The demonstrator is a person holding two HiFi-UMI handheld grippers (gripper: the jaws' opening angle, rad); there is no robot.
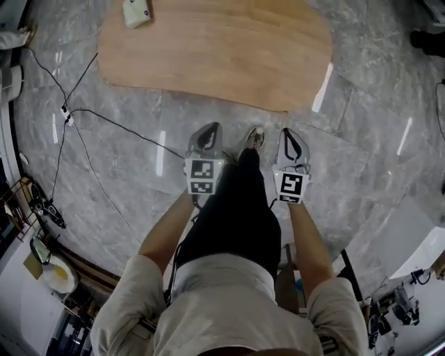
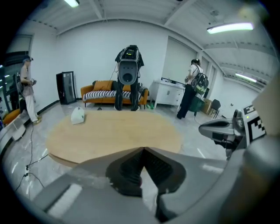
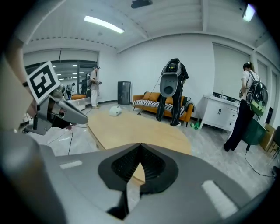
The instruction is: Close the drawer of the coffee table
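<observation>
The coffee table (image 1: 215, 49) has a light wooden oval top and stands on the marble floor ahead of me; no drawer shows in any view. A small white object (image 1: 136, 12) lies at its far left end. My left gripper (image 1: 209, 131) and right gripper (image 1: 289, 133) hang side by side above the floor, short of the table's near edge, with my leg between them. In the left gripper view the left gripper (image 2: 143, 149) has its jaws shut on nothing, pointing at the table (image 2: 113, 131). The right gripper (image 3: 140, 145) is likewise shut and empty before the table (image 3: 135, 127).
A black cable (image 1: 104, 122) runs over the floor left of the table. Beyond the table stand a dark machine on legs (image 2: 127, 74), an orange sofa (image 2: 105, 92) and white cabinets (image 2: 168, 92). People stand at left (image 2: 27, 87) and right (image 2: 192, 87). Clutter lines the wall (image 1: 49, 264).
</observation>
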